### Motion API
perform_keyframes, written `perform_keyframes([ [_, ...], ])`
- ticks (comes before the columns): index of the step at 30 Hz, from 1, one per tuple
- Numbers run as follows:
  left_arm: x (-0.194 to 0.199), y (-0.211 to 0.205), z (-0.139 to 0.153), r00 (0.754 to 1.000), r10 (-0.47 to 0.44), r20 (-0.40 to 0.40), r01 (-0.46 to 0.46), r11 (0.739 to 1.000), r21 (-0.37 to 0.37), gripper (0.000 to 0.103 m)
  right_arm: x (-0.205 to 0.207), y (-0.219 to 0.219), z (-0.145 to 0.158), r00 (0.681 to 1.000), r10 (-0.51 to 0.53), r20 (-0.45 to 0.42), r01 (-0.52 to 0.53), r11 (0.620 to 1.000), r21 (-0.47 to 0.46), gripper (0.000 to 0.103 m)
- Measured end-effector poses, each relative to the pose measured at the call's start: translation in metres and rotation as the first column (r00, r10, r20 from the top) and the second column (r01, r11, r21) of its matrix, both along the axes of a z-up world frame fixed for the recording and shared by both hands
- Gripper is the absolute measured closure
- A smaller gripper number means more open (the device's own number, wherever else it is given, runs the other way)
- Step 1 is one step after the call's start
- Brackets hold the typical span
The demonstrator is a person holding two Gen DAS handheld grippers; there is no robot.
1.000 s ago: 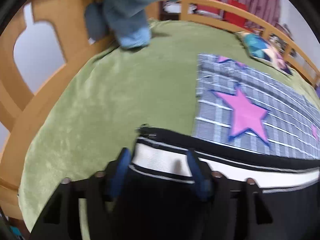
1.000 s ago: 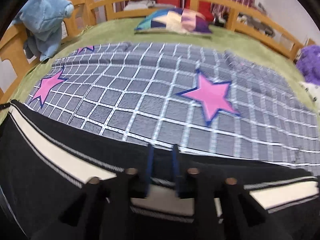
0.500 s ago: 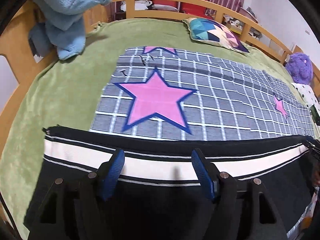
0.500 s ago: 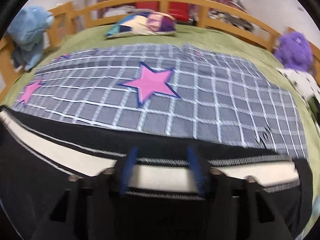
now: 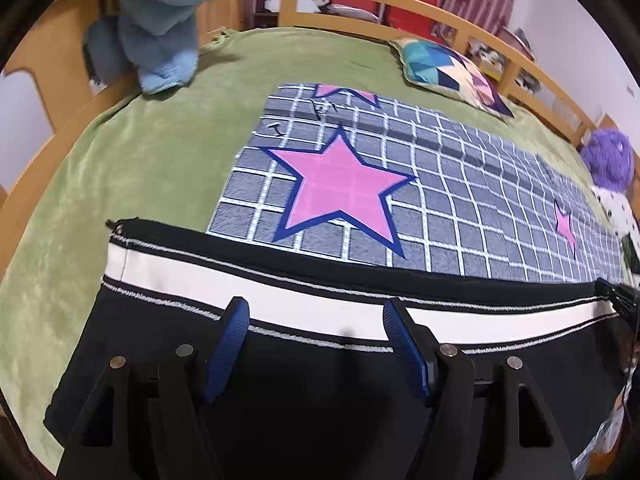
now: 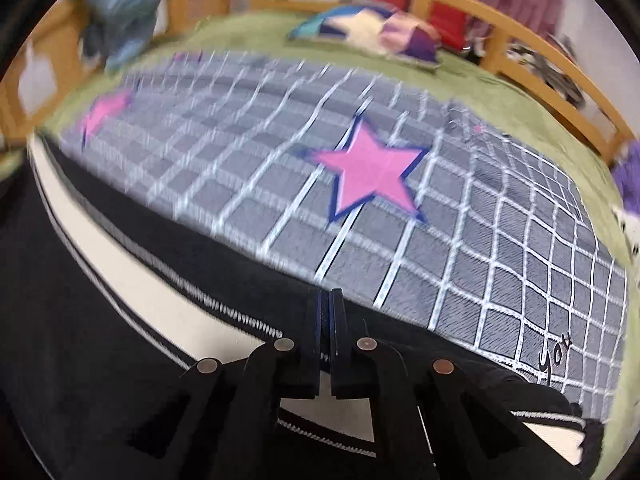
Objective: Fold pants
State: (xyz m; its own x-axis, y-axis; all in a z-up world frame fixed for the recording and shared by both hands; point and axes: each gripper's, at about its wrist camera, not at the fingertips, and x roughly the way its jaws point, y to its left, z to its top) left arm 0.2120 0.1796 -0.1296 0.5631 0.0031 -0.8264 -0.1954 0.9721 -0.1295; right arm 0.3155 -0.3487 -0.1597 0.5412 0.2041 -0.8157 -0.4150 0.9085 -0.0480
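Black pants (image 5: 280, 380) with a white side stripe lie flat across the near edge of the bed, over the grey checked blanket. My left gripper (image 5: 316, 312) is open, its blue pads spread above the white stripe, holding nothing. In the right wrist view the pants (image 6: 120, 340) fill the lower left. My right gripper (image 6: 329, 300) has its jaws pressed together at the pants' upper black edge; the view is blurred and I cannot tell whether cloth is pinched between them.
A grey checked blanket (image 5: 460, 184) with pink stars covers the green bedspread (image 5: 140, 152). A blue plush (image 5: 168, 20) hangs at the wooden rail, a patterned pillow (image 5: 452, 72) lies at the back, a purple plush (image 5: 608, 160) at the right.
My right gripper has shut from open and swung, blurring its view. My left gripper stays open and has shifted slightly over the pants.
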Motion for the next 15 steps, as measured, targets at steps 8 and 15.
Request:
perform_keyframes([
  [8, 0.014, -0.006, -0.012, 1.000, 0.010, -0.013, -0.009, 1.000, 0.025, 0.036, 0.016, 0.011, -0.021, 0.996, -0.093, -0.014, 0.092, 0.995, -0.029, 0.094],
  [15, -0.024, 0.026, -0.002, 0.998, 0.060, 0.022, -0.060, 0.998, -0.024, 0.036, -0.024, 0.031, 0.015, 0.992, -0.121, 0.030, 0.120, 0.992, 0.035, 0.058],
])
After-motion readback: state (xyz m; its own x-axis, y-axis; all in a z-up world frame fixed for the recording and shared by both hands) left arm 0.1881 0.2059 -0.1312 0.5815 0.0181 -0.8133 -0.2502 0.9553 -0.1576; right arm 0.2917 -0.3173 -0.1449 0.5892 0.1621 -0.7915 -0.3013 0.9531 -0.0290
